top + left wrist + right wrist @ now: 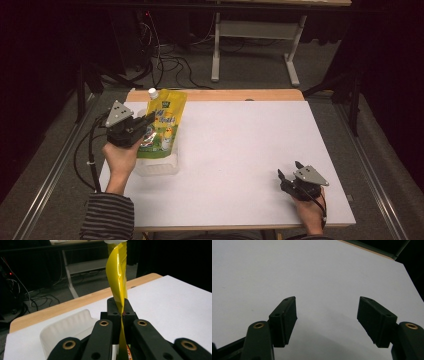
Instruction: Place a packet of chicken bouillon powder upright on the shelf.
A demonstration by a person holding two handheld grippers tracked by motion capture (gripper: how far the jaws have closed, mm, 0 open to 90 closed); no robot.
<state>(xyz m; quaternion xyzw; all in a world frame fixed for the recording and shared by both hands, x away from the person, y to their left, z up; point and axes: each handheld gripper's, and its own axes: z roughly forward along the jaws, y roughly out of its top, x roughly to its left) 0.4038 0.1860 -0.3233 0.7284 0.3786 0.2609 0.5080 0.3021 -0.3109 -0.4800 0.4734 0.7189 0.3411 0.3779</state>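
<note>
Left gripper [150,119]: jaws clamped on the edge of the pouch [162,125].
Pouch: yellow with a white cap, held upright over the clear tray [159,166] at the table's [240,165] left side.
Left hand [121,156]: raised off the table, gripper pointing right.
Right gripper [289,173]: jaws spread apart and holding nothing, resting low near the right front corner.

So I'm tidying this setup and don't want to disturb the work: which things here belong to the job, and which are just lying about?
In the job:
- yellow pouch, clamped upright
- left gripper, shut on it
- white tray, right under the pouch

Just about:
- right gripper, open, resting on the table
- cables on the floor behind
- grey stand behind
</note>
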